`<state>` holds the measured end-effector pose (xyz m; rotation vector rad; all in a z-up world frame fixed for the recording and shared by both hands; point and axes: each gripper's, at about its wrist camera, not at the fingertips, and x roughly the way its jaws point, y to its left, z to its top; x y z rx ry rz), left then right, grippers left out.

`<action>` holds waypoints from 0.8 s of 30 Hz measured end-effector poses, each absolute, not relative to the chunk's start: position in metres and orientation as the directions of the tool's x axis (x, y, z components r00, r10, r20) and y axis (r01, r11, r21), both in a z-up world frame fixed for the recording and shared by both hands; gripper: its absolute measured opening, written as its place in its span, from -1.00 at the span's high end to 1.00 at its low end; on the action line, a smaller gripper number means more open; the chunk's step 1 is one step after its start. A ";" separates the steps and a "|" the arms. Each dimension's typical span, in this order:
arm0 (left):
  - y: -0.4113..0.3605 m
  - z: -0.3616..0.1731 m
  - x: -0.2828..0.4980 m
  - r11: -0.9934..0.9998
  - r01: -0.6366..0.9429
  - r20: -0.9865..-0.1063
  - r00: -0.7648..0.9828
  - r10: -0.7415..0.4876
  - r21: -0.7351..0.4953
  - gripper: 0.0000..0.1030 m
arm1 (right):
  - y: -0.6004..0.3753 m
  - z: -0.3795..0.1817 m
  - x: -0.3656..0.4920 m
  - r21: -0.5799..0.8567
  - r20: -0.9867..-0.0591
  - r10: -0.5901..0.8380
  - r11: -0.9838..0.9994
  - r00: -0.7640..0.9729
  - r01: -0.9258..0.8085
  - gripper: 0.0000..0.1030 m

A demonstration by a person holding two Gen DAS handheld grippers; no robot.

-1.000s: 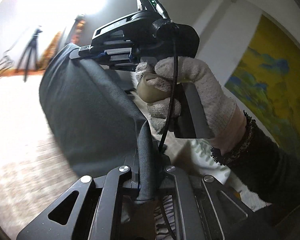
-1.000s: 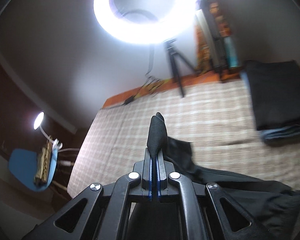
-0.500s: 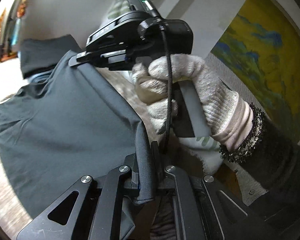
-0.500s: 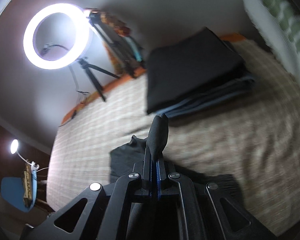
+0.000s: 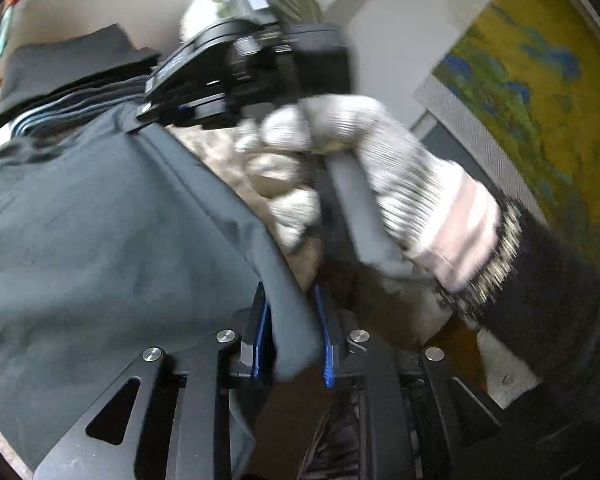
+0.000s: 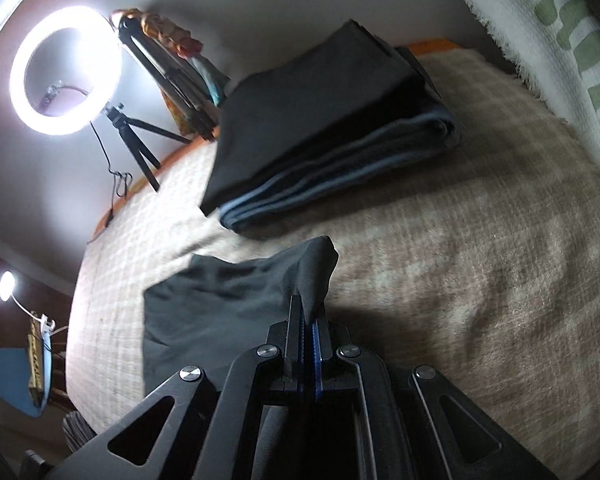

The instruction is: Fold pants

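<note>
The dark grey pants (image 5: 99, 232) hang stretched between my two grippers above the bed. In the left wrist view my left gripper (image 5: 291, 344) has its jaws parted, with the pants' edge lying loosely between the blue pads (image 5: 259, 340). The right gripper (image 5: 171, 100), held by a gloved hand (image 5: 340, 168), pinches the far corner. In the right wrist view my right gripper (image 6: 308, 320) is shut on a bunched fold of the pants (image 6: 219, 300), which drape down to the left onto the bed.
A stack of folded dark and blue garments (image 6: 324, 136) lies on the checked bedcover (image 6: 480, 264). A ring light on a tripod (image 6: 63, 72) stands at the far edge. A white and green blanket (image 6: 560, 32) is at the right. A yellow painting (image 5: 540, 92) hangs on the wall.
Both grippers have swung lower toward the bed and the folded stack. My left gripper's jaws have parted from their tight hold on the pants' edge. The right stays shut.
</note>
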<state>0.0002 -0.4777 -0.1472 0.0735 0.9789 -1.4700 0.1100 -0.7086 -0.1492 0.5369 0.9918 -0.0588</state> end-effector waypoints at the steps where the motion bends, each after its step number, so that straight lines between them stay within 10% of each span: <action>1: -0.472 -0.144 -0.006 0.161 0.857 -0.596 -0.194 -0.779 -0.490 0.55 | -0.710 -0.152 0.110 0.405 -0.808 0.194 0.868 0.556 0.286 0.99; 4: -0.451 -0.136 -0.010 0.139 0.857 -0.596 -0.220 -0.773 -0.497 0.54 | -0.712 -0.156 0.109 0.398 -0.811 0.187 0.871 0.555 0.288 0.95; 8: -0.402 -0.122 -0.007 0.161 0.859 -0.602 -0.195 -0.775 -0.485 0.54 | -0.711 -0.146 0.100 0.324 -0.829 0.117 0.897 0.546 0.300 0.39; 24: -0.333 -0.143 0.062 0.417 0.790 -0.676 0.006 -0.737 -0.448 0.54 | -0.631 -0.119 0.037 0.248 -0.845 0.237 0.968 0.480 -0.040 0.32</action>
